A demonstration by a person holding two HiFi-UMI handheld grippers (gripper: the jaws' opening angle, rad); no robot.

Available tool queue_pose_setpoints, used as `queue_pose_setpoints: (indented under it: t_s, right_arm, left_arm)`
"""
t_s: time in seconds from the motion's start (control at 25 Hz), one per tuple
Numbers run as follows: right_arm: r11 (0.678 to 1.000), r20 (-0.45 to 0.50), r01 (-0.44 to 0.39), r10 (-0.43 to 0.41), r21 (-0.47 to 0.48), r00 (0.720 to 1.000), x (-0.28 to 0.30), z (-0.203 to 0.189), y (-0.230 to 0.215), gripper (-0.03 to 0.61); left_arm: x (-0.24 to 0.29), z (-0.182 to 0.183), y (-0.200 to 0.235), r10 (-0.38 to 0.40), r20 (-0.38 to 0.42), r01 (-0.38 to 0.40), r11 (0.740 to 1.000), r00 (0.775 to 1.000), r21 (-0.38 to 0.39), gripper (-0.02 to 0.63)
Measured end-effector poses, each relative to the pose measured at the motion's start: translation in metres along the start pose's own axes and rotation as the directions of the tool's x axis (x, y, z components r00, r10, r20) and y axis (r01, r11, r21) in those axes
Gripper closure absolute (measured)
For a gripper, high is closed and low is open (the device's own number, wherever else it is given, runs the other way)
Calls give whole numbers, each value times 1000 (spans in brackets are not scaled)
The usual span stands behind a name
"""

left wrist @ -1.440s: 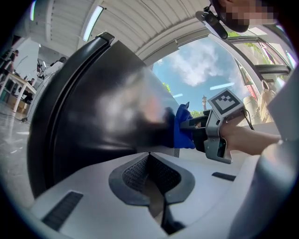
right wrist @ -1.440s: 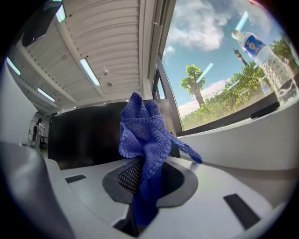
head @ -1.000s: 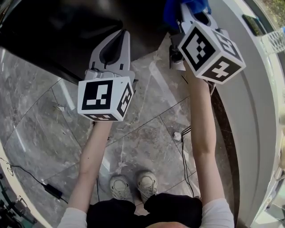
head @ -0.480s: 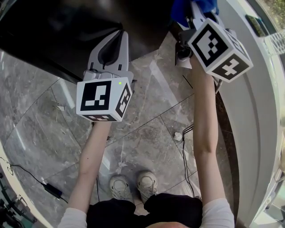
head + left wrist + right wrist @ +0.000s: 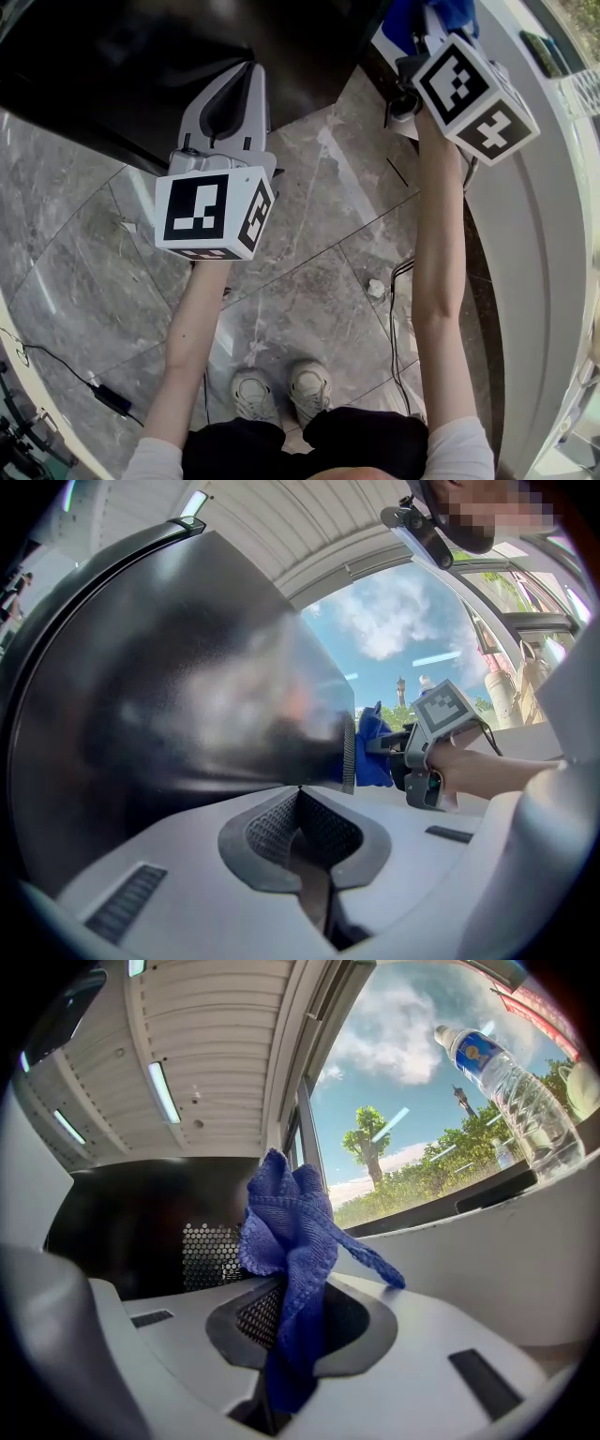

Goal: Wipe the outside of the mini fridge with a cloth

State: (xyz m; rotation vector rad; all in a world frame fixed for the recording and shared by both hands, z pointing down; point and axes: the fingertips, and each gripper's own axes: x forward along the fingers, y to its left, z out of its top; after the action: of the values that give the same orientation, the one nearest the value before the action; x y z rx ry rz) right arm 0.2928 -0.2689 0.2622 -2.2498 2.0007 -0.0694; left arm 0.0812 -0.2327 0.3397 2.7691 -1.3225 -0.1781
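The right gripper (image 5: pixel 281 1290) was clamped on the blue cloth (image 5: pixel 287 1213), whose bunched end stuck out past the tips, probably so it could rub the mini fridge (image 5: pixel 131 66) at its far right corner. The cloth's length ran along the jaws, pointing far. The left gripper (image 5: pixel 299 791), closed and empty, had its tips against the fridge, seemingly to steady it

**Marble floor, curved white ledge, sunny window**

Landmark: curved white window ledge (image 5: pixel 530 244) along the head view's right side.

Left of the ledge: glossy grey marble tile floor (image 5: pixel 309 281) with thin dark joints. Near the ledge base: black cable (image 5: pixel 390 323), small crumpled white scrap (image 5: pixel 375 288). Well apart from the ledge, at the floor's far edge: black power brick (image 5: pixel 111 401) on a thin cord.

Above the ledge: large window (image 5: pixel 403 1082) showing blue sky, clouds, green trees (image 5: pixel 367 1138). Clear plastic water bottle (image 5: pixel 511 1077) on the ledge.

Overhead: white ribbed ceiling (image 5: pixel 216 1044), strip lights (image 5: pixel 163 1091) lit. Strong daylight.
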Motion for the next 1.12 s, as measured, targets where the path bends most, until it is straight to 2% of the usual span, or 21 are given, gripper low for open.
queue_pose_setpoints:
  t_s: [0.2,0.36,0.56,0.76,0.96,1.12]
  right_arm:
    - [1000,-1,2,-2,13,1000,-8,-2,-4,494]
    - [999,4,-41,41,31,999,-21,-1,13,494]
    - [990,13,-98,98,101,995,-45,-1,33,494]
    - [977,-16,-166,170,132,985,-64,-13,70,494]
    - [951,-46,-266,276,156,960,-86,-25,118,494]
    - [914,-61,-370,385,168,921,-97,-31,172,494]
  left_arm:
    - [-3,3,2,9,3,-9,1000,1000,12,609]
    - [-12,8,6,24,6,-24,1000,1000,13,609]
    - [-31,10,11,46,-1,-46,999,999,6,609]
    - [-57,13,20,84,-15,-84,996,996,6,609]
    - [-89,23,43,150,-13,-149,989,989,20,609]
    - [-115,39,64,211,5,-211,975,978,65,609]
